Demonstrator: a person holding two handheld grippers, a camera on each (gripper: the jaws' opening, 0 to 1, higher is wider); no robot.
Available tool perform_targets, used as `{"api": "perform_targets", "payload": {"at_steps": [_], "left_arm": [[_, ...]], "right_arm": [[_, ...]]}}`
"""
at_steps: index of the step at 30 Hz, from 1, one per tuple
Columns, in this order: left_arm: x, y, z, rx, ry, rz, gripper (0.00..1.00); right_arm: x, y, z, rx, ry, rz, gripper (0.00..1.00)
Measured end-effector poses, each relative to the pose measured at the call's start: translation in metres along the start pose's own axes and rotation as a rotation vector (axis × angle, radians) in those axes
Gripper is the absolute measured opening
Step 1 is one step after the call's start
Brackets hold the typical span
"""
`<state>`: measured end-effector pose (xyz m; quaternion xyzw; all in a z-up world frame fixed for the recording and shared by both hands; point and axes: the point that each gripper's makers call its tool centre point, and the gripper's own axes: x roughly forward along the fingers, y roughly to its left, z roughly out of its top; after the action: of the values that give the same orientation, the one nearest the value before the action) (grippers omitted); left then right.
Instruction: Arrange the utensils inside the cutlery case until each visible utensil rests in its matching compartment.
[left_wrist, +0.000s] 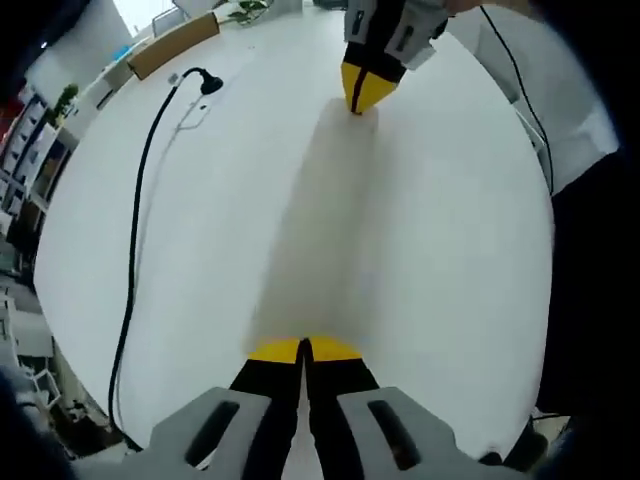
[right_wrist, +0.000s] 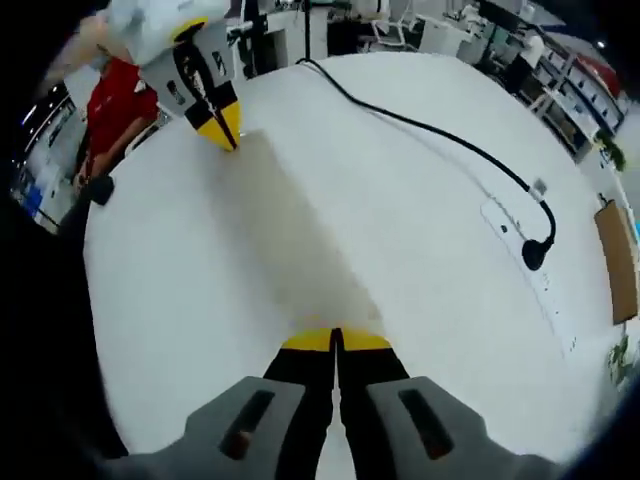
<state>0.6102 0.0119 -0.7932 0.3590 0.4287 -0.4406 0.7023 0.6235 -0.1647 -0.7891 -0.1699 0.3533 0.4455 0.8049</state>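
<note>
Both yellow-tipped grey grippers are pointing at each other across a bare white tabletop (left_wrist: 420, 230). In the left gripper view the left gripper (left_wrist: 303, 350) is showing its jaws pressed together, empty, with the right gripper (left_wrist: 366, 95) opposite, tips likewise closed. The right gripper view is confirming the same. A black cable ending in a plug (left_wrist: 208, 84) is lying on the table, well apart from both tools. The cutlery case and utensils are lying outside both views, so their position cannot be told. Judgement: metal utensils would be stiff, light and slippery; gripping mid-handle would be advisable.
</note>
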Motion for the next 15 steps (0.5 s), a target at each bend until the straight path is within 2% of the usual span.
{"api": "perform_targets", "payload": {"at_steps": [1,2,3,4,5,6,8,9,10,11,12,13,14,15], "left_arm": [[0.000,0.000,0.001,-0.002,-0.026,0.017,0.01],[-0.002,0.002,0.004,-0.011,-0.103,0.072,0.01],[-0.003,0.001,0.003,-0.015,-0.141,0.103,0.01],[-0.005,0.002,0.002,-0.015,-0.197,0.158,0.02],[-0.005,0.003,0.001,-0.026,-0.216,0.178,0.04],[-0.007,0.005,0.000,-0.057,-0.263,0.213,0.05],[-0.008,0.005,-0.003,-0.119,-0.278,0.199,0.11],[-0.009,0.002,-0.002,-0.175,-0.261,0.149,0.19],[-0.008,-0.002,0.001,-0.169,-0.253,0.110,0.36],[-0.012,0.004,0.011,-0.104,-0.283,0.129,0.45],[-0.016,0.010,0.017,-0.051,-0.294,0.159,0.46],[-0.020,0.014,0.024,0.013,-0.294,0.163,0.46],[-0.019,0.012,0.028,0.032,-0.301,0.132,0.48],[-0.015,0.006,0.035,0.048,-0.304,0.076,0.56]], "right_arm": [[-0.002,0.004,-0.002,-0.029,-0.054,-0.004,0.00],[-0.004,0.010,-0.005,-0.052,-0.085,0.004,0.00],[-0.006,0.014,-0.008,-0.071,-0.100,0.006,0.00],[-0.009,0.011,-0.011,-0.046,-0.114,-0.043,0.00],[-0.010,0.010,-0.013,-0.010,-0.113,-0.059,0.00],[-0.012,0.009,-0.015,0.041,-0.108,-0.079,0.03],[-0.014,0.008,-0.014,-0.026,-0.093,-0.099,0.16],[-0.015,0.002,-0.012,-0.075,-0.083,-0.142,0.33],[-0.015,-0.001,-0.013,-0.098,-0.059,-0.164,0.48],[-0.013,0.005,-0.005,-0.148,-0.085,-0.115,0.57],[-0.011,0.009,-0.003,-0.162,-0.079,-0.080,0.60],[-0.009,0.010,-0.002,-0.205,-0.038,-0.049,0.57],[-0.007,0.006,-0.001,-0.249,-0.016,-0.048,0.56],[-0.003,0.007,0.004,-0.310,-0.003,-0.020,0.60]]}}
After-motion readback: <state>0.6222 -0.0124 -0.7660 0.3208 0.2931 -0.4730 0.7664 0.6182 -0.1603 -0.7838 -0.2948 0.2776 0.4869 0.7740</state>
